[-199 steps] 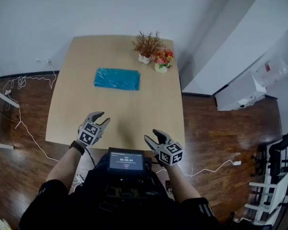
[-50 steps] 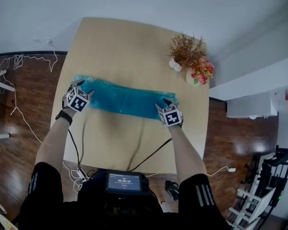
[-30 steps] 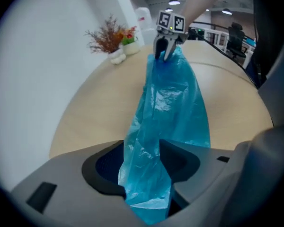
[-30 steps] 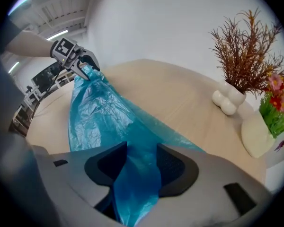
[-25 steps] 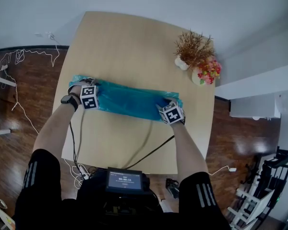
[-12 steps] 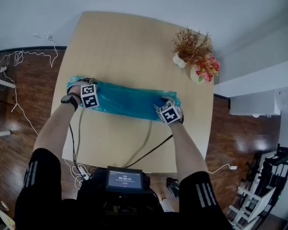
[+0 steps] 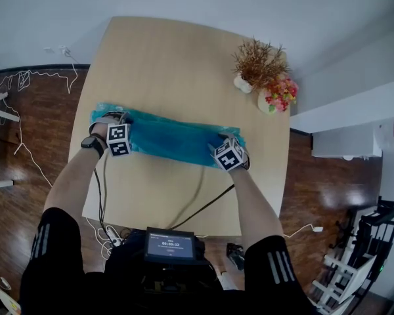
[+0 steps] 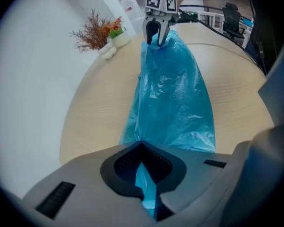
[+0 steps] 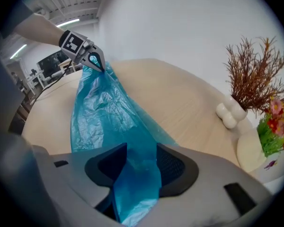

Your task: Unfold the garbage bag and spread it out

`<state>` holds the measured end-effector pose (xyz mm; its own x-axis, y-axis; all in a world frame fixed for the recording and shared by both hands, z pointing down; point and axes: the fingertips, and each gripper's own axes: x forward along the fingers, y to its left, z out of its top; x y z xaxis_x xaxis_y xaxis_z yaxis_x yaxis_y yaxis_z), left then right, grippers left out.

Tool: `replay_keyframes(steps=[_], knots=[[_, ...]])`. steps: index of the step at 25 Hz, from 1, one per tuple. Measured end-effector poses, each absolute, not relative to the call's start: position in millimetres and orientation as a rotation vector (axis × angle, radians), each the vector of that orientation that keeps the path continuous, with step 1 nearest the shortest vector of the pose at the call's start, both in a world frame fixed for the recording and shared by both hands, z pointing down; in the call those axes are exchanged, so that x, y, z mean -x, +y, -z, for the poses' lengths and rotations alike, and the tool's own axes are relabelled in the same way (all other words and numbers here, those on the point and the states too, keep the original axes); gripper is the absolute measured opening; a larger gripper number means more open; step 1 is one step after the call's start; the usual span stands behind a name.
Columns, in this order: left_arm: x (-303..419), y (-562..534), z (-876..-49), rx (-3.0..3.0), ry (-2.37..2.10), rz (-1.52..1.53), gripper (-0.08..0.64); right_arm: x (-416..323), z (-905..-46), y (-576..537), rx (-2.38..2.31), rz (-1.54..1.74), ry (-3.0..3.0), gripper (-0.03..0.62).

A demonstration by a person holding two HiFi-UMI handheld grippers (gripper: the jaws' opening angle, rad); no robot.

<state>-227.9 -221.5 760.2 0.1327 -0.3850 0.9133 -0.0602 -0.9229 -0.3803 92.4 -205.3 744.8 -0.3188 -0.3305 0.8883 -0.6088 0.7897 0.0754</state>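
Tan wooden table (image 7: 177,58), seen from above. Blue garbage bag (image 7: 171,138) lies across it as a long, narrow, crinkled band, running from the left edge of the table towards the right edge, roughly mid-depth. It is only part unfolded, still several layers thick along its length.

Left claw (image 8: 142,150): pressed together on the bag's left end. Its jaws have just been closing, and a thin fold of blue film now sits nipped between the dark pads. In the head view this claw sits at the bag's left tip, close to the table's left edge, tilted steeply down.

Right claw (image 9: 141,150): pinching the bag's right end. A thicker bunch of film fills the gap between its pads and trails out below them. Seen from the left gripper view, the film rises off the table into this claw, so that end looks slightly lifted. How much of the middle rests on the wood, cannot tell.

Bag is drawn fairly straight between the two claws, with loose wrinkles and one edge fanning out on the table.

Far right corner of the table: a dried reddish-brown plant (image 7: 256,61) in a small white vase, and just beside it a white pot of red and pink flowers (image 7: 279,97). Both well apart from the bag.

Dark wood floor (image 7: 26,176) around the table, white cables (image 7: 20,84) trailing at left. A small lit screen (image 7: 172,245) sits at the person's chest.
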Motion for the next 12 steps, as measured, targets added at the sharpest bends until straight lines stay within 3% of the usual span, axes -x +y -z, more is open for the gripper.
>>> replay_keyframes(steps=[12], knots=[[194.1,-183.4,-660.9,2.063,0.502,1.407,0.0,-69.4,-685.5,-209.3,-0.579,-0.111,-2.048,0.227]])
